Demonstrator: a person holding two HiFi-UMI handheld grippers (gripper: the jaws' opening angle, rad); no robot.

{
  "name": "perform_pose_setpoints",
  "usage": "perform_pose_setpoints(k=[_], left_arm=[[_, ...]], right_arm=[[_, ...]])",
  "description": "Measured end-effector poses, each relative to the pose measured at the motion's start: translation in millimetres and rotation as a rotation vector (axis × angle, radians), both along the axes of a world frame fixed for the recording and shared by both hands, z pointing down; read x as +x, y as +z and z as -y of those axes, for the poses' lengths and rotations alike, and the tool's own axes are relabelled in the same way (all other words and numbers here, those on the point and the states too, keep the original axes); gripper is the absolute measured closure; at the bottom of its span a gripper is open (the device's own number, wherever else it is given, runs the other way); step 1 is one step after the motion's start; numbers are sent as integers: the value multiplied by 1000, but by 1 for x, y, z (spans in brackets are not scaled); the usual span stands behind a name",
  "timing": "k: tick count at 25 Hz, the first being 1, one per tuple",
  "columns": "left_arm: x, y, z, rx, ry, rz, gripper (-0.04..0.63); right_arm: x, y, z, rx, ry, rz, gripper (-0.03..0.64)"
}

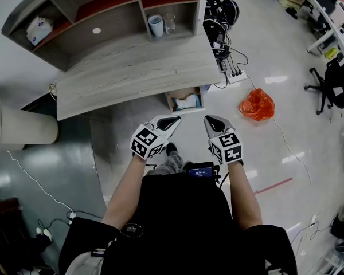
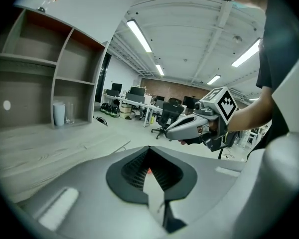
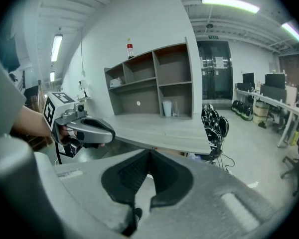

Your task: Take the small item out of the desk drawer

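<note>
An open drawer juts from under the front edge of the wooden desk. A small blue-and-white item lies in it. My left gripper is shut and empty, its tip just short of the drawer's near left corner. My right gripper is also shut and empty, a little right of the drawer. In the left gripper view my own jaws meet at the tip, and the right gripper shows beyond them. In the right gripper view the jaws touch, with the left gripper at left.
A shelf unit on the desk holds a white cup and a glass. An orange bag lies on the floor at right, near a power strip with cables. An office chair stands far right, and a pale rounded unit stands left.
</note>
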State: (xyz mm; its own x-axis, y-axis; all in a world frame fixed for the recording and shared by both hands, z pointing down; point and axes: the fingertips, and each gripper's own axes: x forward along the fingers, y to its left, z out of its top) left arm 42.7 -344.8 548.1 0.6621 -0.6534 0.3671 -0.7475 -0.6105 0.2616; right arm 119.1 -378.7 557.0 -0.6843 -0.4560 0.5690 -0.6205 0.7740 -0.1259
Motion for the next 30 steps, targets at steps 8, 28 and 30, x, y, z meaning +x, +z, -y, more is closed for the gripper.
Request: perform_pose_setpoints(k=[8,28,30], left_arm=[[-30,-1,35,19,14,20,595],[-17,-4,82,5,-91,18,594],[-15,-5,85,4,-103,20,595]], right_arm=[[-33,-7,32,24,-16,-22,617],[-31,-10,83,9,-140,-23,617],[-31,-11,87,11,-153,-19,617]])
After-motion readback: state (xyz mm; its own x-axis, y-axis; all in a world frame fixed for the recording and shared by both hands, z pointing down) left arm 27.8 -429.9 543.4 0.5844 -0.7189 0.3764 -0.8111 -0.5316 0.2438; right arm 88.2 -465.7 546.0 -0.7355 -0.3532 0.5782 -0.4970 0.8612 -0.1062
